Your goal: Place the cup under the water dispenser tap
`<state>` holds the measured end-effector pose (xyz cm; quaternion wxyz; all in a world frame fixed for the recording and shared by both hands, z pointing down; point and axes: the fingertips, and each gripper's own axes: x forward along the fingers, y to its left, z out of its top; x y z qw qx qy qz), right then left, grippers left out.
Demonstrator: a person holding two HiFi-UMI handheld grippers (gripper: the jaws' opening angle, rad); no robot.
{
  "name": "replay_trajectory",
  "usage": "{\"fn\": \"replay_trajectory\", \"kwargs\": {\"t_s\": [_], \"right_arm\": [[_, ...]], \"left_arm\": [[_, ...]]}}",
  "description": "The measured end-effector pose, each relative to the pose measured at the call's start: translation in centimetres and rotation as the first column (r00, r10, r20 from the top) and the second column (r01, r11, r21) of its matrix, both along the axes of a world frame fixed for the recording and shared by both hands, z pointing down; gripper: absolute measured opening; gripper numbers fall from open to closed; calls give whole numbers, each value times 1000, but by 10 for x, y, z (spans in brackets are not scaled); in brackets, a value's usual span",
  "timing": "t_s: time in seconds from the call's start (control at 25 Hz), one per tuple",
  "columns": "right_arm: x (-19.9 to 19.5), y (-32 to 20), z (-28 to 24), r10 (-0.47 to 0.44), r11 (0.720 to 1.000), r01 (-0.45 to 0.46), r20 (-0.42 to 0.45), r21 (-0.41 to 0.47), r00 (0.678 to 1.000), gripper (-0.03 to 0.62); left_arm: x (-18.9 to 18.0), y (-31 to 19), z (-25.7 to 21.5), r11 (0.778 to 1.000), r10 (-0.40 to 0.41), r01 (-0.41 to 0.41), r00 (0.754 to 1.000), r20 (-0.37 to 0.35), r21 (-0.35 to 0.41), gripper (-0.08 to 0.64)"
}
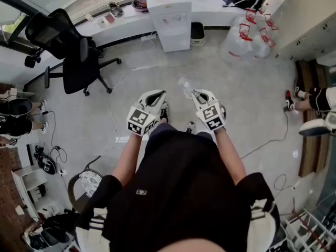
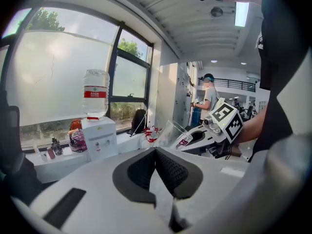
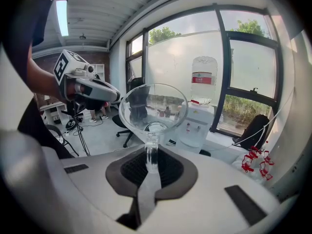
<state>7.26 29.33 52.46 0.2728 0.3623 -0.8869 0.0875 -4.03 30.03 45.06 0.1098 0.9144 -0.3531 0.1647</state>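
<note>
The cup [image 3: 153, 105], a clear stemmed glass, is held by the right gripper [image 3: 152, 164]. Its jaws are closed on the stem and the bowl stands ahead of them, out over the floor [image 1: 247, 98] and well short of the water dispenser [image 3: 197, 124]. The left gripper [image 2: 156, 165] has its jaws together on nothing.

To carry it well, I would walk up square to the dispenser with the stem pinched firmly and the glass near upright. Then set it down below the taps [image 3: 188, 128] before letting go.

The taps are too small to tell apart. No ledge beneath them can be made out. The head view cuts off the bottle [image 3: 204, 79] on top.
</note>
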Motion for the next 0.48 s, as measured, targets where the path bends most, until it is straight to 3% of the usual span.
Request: {"fn": "replay_trajectory", "kwargs": {"t_s": [0.48], "right_arm": [[24,15,3,1,1000,-1,6,6,1000,12]], "left_arm": [[26,18,-1,1000,16,-16,1000,16,17,0]]}}
